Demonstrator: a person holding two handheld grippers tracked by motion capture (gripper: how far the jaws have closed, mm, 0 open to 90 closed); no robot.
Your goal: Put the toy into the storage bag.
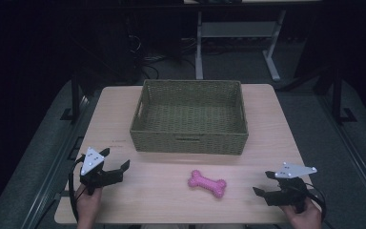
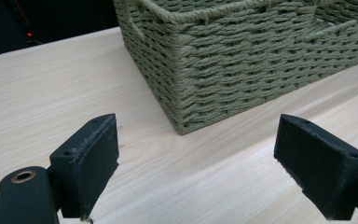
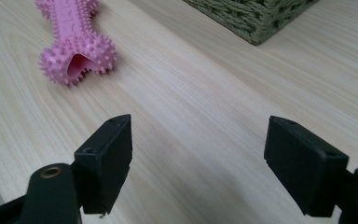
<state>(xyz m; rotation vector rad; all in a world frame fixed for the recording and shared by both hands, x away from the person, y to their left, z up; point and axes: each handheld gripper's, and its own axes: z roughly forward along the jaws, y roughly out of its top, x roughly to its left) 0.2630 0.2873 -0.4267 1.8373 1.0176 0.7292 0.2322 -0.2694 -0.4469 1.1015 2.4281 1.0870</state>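
High view: pink bone toy (image 1: 207,183) lies near-centre on table (image 1: 276,138), just before basket (image 1: 189,117). Right gripper (image 1: 265,182) nearest, jaws wide, empty; left gripper (image 1: 116,160) likewise. Advise approaching across toy's narrow waist, jaws straddling.

Pale wood-grain table (image 1: 147,191), smooth and matt, fine streaks running along the top in both gripper views. Woven basket (image 1: 188,141) at upper centre of the high view, olive-green twisted cord or paper rope, coarse and ridged, dull. Pink bone toy (image 3: 74,39) at upper left of the right gripper view, soft-looking rubber, covered in small nubs, faintly shiny. Left gripper (image 2: 196,163) and right gripper (image 3: 198,163): black jaw pads (image 2: 93,163), matt, slightly grainy, brass-coloured insert at lower left
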